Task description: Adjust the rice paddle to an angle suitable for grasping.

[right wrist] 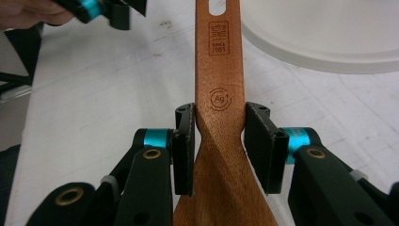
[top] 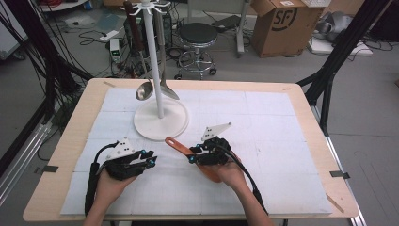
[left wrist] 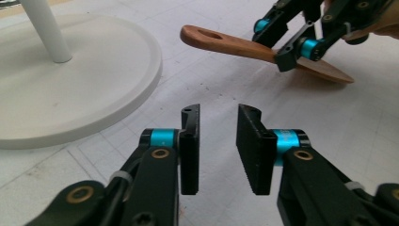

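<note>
Right gripper [right wrist: 219, 141] clamps the wooden spatula [right wrist: 220, 94]!
Its jaws pinch the neck; left gripper [left wrist: 218, 146] waits just left, jaws narrowly parted, near the white stand base [top: 175, 123].

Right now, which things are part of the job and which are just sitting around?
Part of the job:
- wooden spatula, between the right gripper jaws
- white rack, with hooks on top
- left gripper, open and holding nothing

Just sitting around:
- ladle and spoon, hanging on the rack
- stool
- cardboard box
</note>
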The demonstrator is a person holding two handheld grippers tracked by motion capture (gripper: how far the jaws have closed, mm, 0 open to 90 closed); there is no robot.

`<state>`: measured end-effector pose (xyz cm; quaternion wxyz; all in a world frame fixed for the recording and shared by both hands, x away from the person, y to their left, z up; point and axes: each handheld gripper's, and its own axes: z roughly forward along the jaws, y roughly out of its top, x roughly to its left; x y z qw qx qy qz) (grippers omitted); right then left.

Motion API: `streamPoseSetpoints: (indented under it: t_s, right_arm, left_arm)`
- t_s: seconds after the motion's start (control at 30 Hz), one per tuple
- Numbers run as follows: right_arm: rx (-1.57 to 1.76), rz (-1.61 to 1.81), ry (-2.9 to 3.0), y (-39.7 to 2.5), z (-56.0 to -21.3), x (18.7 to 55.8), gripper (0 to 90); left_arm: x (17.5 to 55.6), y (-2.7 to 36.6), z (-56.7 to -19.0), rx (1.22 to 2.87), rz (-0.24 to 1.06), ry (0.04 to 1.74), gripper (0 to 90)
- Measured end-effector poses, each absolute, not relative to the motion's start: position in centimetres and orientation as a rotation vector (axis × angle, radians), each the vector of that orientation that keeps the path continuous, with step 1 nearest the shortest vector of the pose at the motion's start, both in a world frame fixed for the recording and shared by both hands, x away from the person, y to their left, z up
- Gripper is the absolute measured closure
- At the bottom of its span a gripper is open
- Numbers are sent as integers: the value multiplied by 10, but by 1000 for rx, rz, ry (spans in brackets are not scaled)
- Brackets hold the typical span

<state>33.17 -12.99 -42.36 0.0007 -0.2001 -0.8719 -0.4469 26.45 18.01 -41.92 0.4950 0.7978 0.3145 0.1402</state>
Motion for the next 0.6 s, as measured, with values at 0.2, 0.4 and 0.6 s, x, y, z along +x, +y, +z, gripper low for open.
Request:
streamPoseSetpoints:
  t_s: [0.2,0.4,0.6]
  right_arm:
    - [-585,-1423,-2723,-126,-423,322,649]
    - [-542,-1422,-2705,-119,-422,315,648]
    - [-490,-1410,-2703,-110,-424,309,649]
  left_arm:
    - [265,177,-421,1942,337,747,863]
    - [265,173,-420,1948,340,725,877]
    - [264,171,-420,1943,343,721,876]
